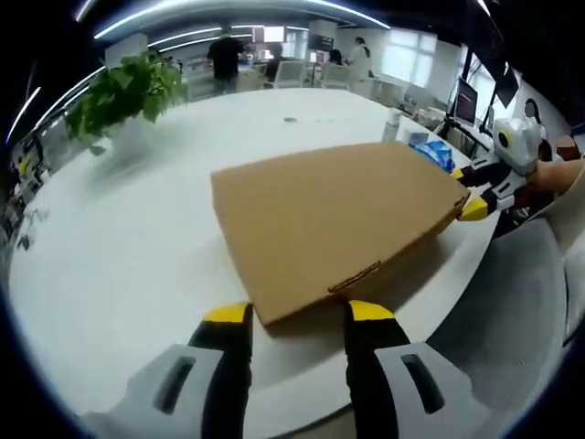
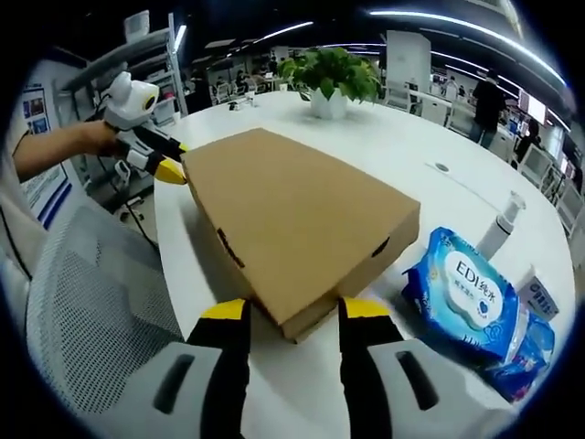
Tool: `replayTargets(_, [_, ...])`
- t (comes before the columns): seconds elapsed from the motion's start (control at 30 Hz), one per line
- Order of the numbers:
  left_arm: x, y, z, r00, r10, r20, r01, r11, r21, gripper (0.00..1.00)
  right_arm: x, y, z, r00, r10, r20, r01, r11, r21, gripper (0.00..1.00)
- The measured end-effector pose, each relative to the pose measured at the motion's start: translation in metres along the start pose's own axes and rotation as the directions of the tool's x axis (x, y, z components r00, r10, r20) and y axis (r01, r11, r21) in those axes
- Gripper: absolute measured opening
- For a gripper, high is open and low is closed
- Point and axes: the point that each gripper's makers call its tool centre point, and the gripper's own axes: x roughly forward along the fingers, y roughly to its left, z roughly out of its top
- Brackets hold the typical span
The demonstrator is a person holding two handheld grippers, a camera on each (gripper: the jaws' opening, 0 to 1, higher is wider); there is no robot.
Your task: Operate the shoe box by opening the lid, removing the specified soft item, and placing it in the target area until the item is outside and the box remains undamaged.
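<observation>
- Shoe box [image 1: 334, 229]: brown cardboard, lid closed, lying flat on the white round surface [image 1: 137, 247]; no damage visible on the faces shown.
- Left tool [image 1: 299, 313]: jaws spread apart with nothing between them; the yellow tips sit just short of one corner of the box, one to each side of it.
- Right tool [image 2: 286, 309]: jaws likewise parted and gripping nothing; its tips flank the opposite corner of the box, close to the cardboard. Contact cannot be confirmed.
- Each tool appears in the other's view at the far corner of the box.
- Soft item: not visible; the box is shut.
- Blue pack of wipes [image 2: 475, 306]: on the surface to the right of the right tool, apart from the box.
- Potted plant [image 2: 331, 78]: beyond the box, far side of the surface.
- Grey mesh chair [image 2: 87, 302]: left of the right tool.
</observation>
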Motion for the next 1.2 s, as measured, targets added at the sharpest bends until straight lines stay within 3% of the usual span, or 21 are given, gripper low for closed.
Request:
replayTargets(0.27, [0.008, 0.002, -0.006, 0.999, 0.022, -0.043, -0.020, 0.999, 0.038, 0.37, 0.004, 0.000, -0.004, 1.000, -0.011, -0.015, 0.010, 1.000, -0.009, 0.34])
replayTargets(0.6, [0.010, 0.003, -0.002, 0.999, 0.026, -0.047, -0.025, 0.999, 0.036, 0.37, 0.006, -0.007, -0.002, 1.000, -0.007, -0.015, 0.007, 1.000, -0.012, 0.34])
replayTargets(1.2, [0.034, 0.019, 0.026, 0.999, 0.026, -0.047, -0.024, 0.999, 0.029, 0.37, 0.021, -0.042, 0.015, 1.000, -0.014, -0.016, 0.014, 1.000, -0.024, 0.34])
